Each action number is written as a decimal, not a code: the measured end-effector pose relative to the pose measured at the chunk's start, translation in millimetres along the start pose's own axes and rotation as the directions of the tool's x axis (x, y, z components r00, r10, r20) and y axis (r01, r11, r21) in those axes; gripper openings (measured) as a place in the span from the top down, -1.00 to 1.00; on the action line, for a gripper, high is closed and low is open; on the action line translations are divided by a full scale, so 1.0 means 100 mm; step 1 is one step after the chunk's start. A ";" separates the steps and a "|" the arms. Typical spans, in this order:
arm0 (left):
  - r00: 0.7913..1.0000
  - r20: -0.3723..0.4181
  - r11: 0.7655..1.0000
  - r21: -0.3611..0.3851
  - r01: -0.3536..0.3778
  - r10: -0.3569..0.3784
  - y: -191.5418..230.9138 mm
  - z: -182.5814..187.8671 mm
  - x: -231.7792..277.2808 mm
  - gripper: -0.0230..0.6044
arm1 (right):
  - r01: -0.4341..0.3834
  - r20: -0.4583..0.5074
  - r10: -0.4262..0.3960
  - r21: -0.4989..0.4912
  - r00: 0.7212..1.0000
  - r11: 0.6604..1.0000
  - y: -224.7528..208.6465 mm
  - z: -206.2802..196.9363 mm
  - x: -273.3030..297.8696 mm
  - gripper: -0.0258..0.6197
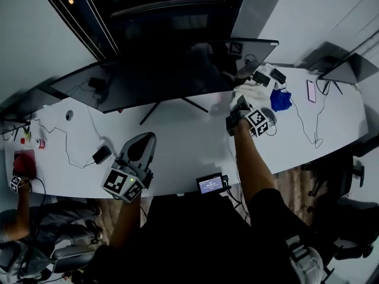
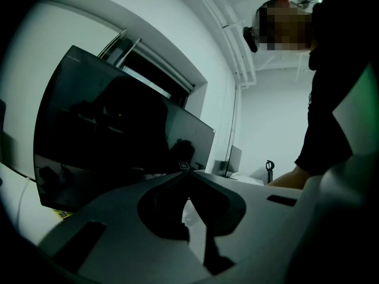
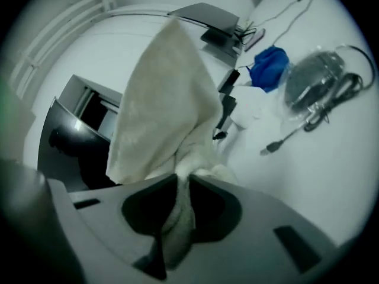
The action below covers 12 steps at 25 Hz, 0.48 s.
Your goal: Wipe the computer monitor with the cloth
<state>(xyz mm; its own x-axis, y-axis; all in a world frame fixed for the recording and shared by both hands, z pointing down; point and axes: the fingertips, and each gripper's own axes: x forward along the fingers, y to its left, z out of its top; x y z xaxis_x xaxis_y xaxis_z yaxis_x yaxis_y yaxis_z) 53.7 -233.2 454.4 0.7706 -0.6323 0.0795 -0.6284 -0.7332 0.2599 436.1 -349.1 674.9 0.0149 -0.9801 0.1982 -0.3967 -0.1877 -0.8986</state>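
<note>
A wide black monitor (image 1: 160, 76) stands on the white desk (image 1: 189, 141), its dark screen also filling the left gripper view (image 2: 118, 141). My right gripper (image 1: 241, 108) is shut on a cream cloth (image 3: 163, 111), which drapes forward from the jaws near the monitor's right end (image 3: 77, 135); in the head view the cloth (image 1: 251, 90) shows pale beside the screen's lower right corner. My left gripper (image 1: 137, 152) rests low over the desk's front, left of centre, jaws shut with nothing between them (image 2: 190, 185).
At the desk's right lie a blue cloth (image 1: 280, 100), a phone (image 1: 311, 90), black boxes and cables (image 1: 308, 126). A small display (image 1: 211, 184) sits at the front edge. At the left are a charger (image 1: 102, 154), a red item (image 1: 25, 161) and another person's arm (image 1: 23, 209).
</note>
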 end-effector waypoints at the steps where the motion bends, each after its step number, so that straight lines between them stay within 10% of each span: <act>1: 1.000 0.001 1.000 -0.001 -0.004 0.004 0.01 0.00 -0.02 0.95 | -0.001 0.000 0.001 0.034 1.000 0.999 -0.01 -0.03 0.00 0.71; 12: 0.999 0.022 1.000 -0.009 -0.024 0.025 0.17 0.06 -0.21 0.95 | -0.031 -0.131 0.051 0.146 0.990 0.989 0.21 -0.68 0.06 0.71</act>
<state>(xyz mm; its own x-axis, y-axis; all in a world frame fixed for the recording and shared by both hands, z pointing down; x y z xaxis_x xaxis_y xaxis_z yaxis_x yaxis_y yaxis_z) 26.3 -233.5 451.0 0.7524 -0.6555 0.0648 -0.6461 -0.7153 0.2661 365.1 -354.4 684.1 -0.1259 -0.9712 0.2021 -0.2583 -0.1646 -0.9519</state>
